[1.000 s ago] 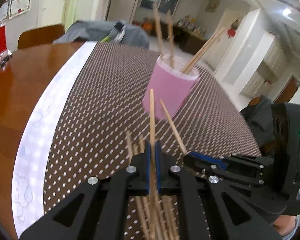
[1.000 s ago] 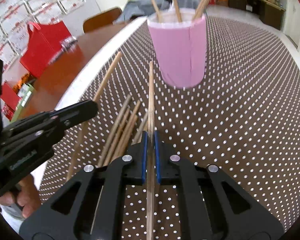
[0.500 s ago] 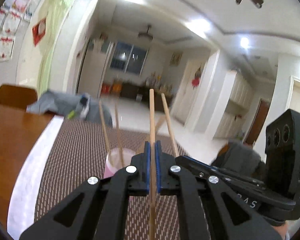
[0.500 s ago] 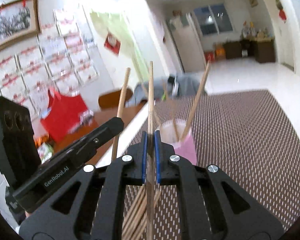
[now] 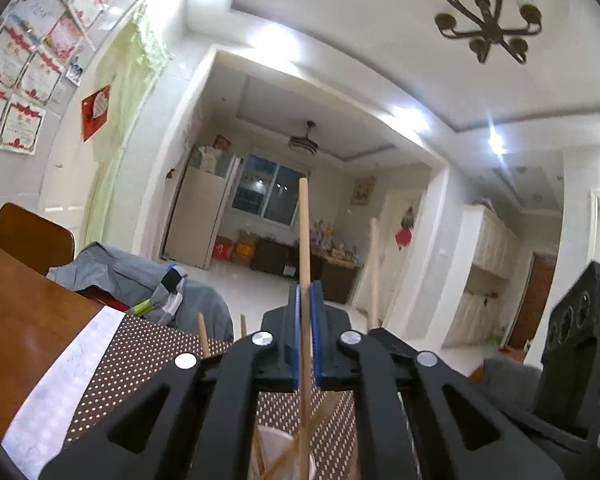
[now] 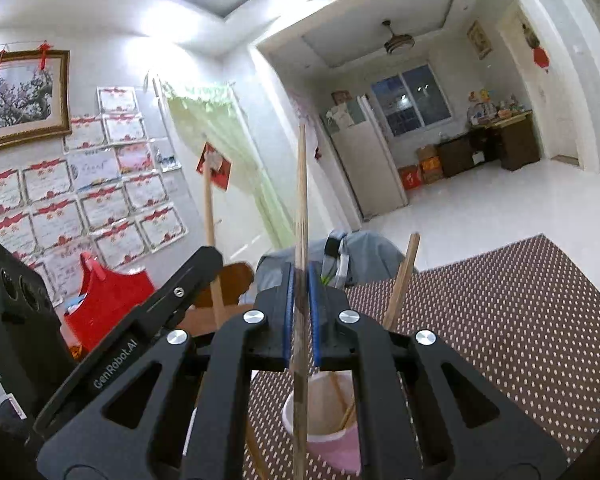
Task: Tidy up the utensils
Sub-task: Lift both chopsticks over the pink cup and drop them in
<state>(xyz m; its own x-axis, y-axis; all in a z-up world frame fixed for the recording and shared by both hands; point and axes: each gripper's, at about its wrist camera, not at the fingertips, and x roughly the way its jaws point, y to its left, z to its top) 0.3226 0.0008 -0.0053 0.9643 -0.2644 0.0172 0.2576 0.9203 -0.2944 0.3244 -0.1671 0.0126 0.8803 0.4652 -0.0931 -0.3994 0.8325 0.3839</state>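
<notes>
Tilting both grippers upward, I pinch one wooden chopstick [image 5: 304, 240] upright in my closed left gripper [image 5: 307, 336]. My right gripper [image 6: 299, 312] is clamped on another chopstick [image 6: 301, 184], its lower end over the pink cup [image 6: 332, 436] on the dotted mat [image 6: 520, 320].

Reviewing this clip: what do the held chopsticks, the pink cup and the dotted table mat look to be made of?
Chopsticks: the one in the left tool and the one in the right tool look like pale, matte bamboo or wood.
Pink cup: thin white rim with a matte pink wall, probably paper or thin plastic.
Mat: brown with regular pale dots, seemingly woven vinyl; uncertain.
</notes>
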